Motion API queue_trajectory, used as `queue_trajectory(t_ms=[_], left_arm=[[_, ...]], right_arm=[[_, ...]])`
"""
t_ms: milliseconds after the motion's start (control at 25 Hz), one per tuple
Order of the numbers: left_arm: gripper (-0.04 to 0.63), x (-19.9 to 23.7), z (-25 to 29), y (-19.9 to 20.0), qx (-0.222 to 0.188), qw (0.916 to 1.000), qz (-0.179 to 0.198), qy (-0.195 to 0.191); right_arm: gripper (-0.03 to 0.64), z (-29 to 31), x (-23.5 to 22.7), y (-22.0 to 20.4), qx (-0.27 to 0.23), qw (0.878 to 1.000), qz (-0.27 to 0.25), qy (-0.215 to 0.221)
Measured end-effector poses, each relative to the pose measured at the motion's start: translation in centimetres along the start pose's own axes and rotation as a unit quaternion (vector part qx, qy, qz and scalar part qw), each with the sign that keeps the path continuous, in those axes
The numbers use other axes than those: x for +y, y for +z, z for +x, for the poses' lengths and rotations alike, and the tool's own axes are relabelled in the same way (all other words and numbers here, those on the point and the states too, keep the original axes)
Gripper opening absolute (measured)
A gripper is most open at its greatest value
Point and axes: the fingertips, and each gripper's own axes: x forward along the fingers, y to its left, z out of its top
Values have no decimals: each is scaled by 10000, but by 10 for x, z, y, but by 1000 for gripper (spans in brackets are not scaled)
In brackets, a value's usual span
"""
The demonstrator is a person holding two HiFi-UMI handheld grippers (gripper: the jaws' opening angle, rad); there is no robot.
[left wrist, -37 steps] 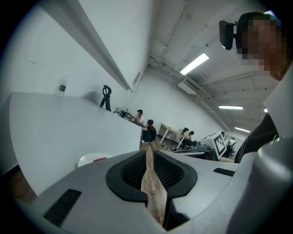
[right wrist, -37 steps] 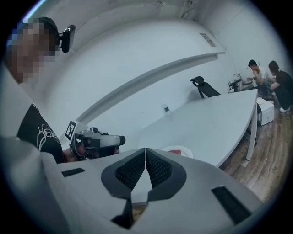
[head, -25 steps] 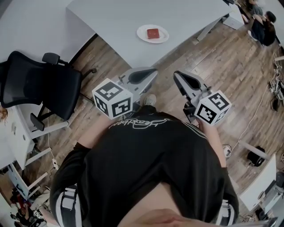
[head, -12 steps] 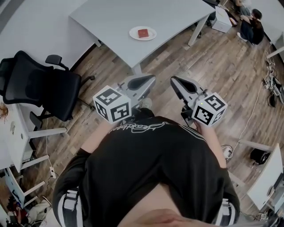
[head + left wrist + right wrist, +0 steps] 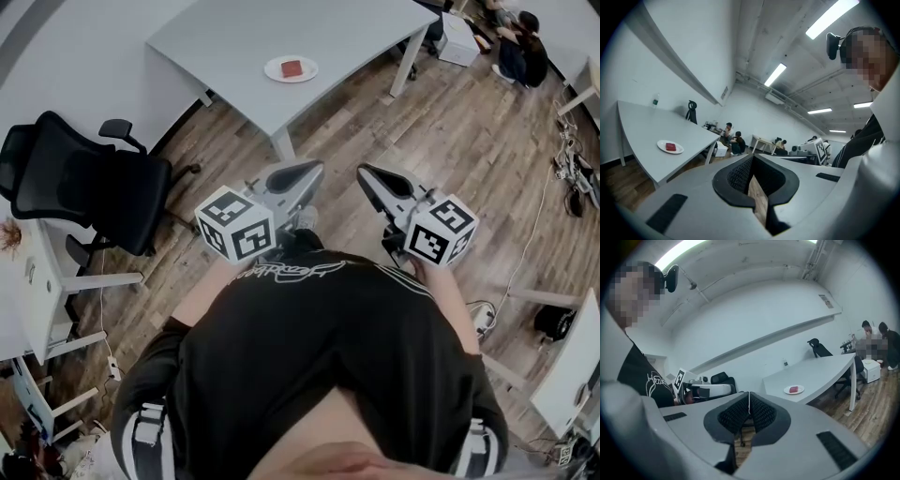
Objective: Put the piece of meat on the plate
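Note:
A red piece of meat lies on a small white plate near the front edge of a grey table, far ahead of me. Both grippers are held close to my body over the wooden floor, well short of the table. My left gripper is shut with nothing in it, and so is my right gripper. In the left gripper view the shut gripper points past the plate and meat. In the right gripper view, the meat and plate lie beyond the shut gripper.
A black office chair stands at the left beside a white desk. People sit on the floor at the far right near a white box. Cables lie along the right.
The table and plate have grown smaller and shifted left in the head view as I stepped away. Both grippers stay shut and held together in front of my body.

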Motion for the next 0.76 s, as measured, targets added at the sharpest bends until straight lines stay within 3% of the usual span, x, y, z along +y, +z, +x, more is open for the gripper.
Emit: queue_trajectory(t_ms=[760], left_arm=[[8, -24, 6, -17, 264, 9996, -16, -96]], right_arm=[[9, -25, 6, -14, 16, 9998, 176, -104]])
